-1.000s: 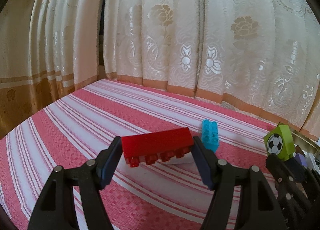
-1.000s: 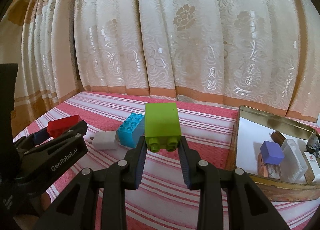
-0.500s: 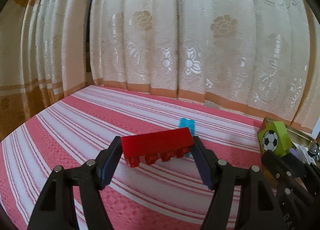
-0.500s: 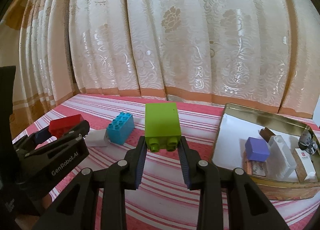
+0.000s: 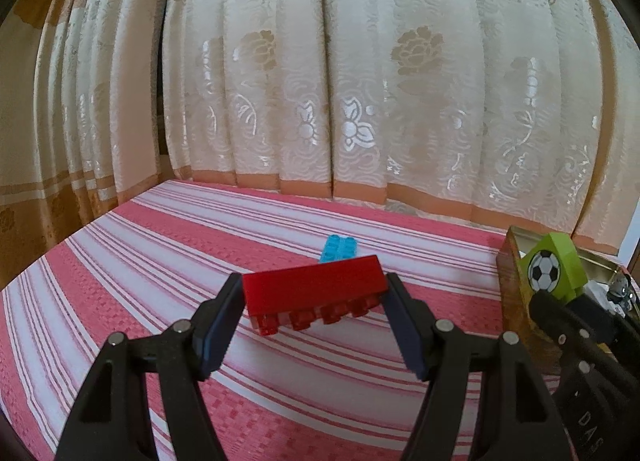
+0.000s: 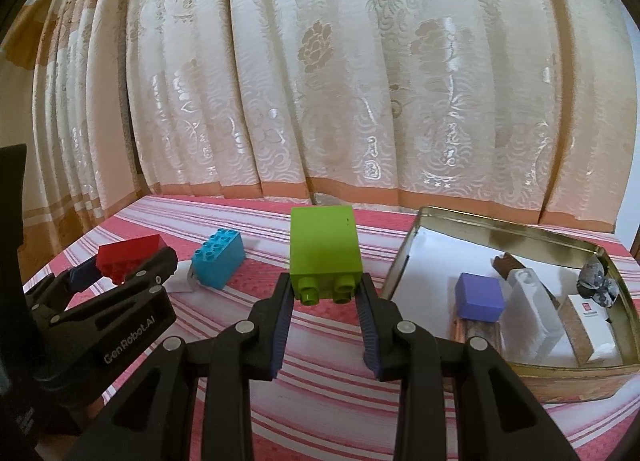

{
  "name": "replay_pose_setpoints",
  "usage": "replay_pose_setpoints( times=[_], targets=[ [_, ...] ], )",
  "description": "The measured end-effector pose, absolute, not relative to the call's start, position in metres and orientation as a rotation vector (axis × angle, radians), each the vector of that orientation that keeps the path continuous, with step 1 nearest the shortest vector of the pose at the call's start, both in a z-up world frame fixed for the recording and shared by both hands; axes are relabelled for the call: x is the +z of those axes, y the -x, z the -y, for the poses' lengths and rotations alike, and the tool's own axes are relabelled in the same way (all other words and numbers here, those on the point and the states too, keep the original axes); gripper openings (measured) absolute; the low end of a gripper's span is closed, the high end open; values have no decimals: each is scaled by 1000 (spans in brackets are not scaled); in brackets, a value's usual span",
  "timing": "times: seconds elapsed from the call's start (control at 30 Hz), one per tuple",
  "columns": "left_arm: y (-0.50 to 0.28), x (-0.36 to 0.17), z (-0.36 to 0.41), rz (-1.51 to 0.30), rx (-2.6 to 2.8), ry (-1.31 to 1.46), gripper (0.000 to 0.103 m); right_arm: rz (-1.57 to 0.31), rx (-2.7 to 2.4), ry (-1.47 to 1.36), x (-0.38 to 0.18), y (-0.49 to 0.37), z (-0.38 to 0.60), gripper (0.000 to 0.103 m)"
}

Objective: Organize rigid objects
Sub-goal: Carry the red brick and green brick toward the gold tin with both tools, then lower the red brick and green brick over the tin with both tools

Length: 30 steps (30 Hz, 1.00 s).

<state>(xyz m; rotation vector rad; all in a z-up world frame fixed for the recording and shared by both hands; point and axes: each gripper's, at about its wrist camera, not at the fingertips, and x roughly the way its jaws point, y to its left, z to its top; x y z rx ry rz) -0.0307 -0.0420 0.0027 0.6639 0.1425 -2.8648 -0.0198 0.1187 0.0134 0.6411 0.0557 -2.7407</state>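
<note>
Bricks sit clamped in both grippers above a table covered by a pink-and-white striped woven cloth (image 5: pixel 120 281), with cream floral curtains (image 5: pixel 360 81) hanging behind. The left gripper (image 5: pixel 314 299) grips a long red plastic building brick (image 5: pixel 314 289) by its two ends, studs facing down and toward the camera, the brick slightly tilted and held clear of the cloth. The right gripper (image 6: pixel 325 293) is closed on a lime-green plastic building brick (image 6: pixel 323 247), its pads pressing the two sides, studs pointing back toward the camera; in the left wrist view a football picture shows on one face of this brick (image 5: pixel 550 267). Resting on the cloth between the two grippers is a light blue plastic building brick (image 6: pixel 218 263), studs up, and just beside it a small flat white block (image 6: pixel 180 281), partly hidden by the left gripper. To the right stands an open rectangular gold-coloured metal tin (image 6: pixel 512 221) with a white floor. Inside it lie a purple cube (image 6: pixel 480 297), a translucent white rectangular block (image 6: pixel 536 313), a white box with a small red mark (image 6: pixel 590 319), a brown stick-like piece (image 6: pixel 506 261) and a grey crumpled object (image 6: pixel 596 281) at the far corner.
</note>
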Motion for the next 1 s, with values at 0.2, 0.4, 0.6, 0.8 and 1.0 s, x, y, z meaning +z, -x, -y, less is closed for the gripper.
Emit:
replay_pose_setpoints(
  times=[0.2,0.4,0.6,0.8,1.0],
  targets=[
    [28,3,26,-130,-2887,-664,70,-57,-2760,-633,16,17,-132,35],
    [25,4,9,-125,-2917,-665,70,-39,-2782,-632,18,18,-151,35],
    [24,5,-9,-109,-2941,-657,70,-16,-2806,-635,21,19,-170,35],
    [23,7,-28,-96,-2968,-651,70,9,-2830,-639,23,20,-191,35],
    [22,9,-51,-68,-3007,-637,70,31,-2865,-639,26,21,-215,35]
  ],
)
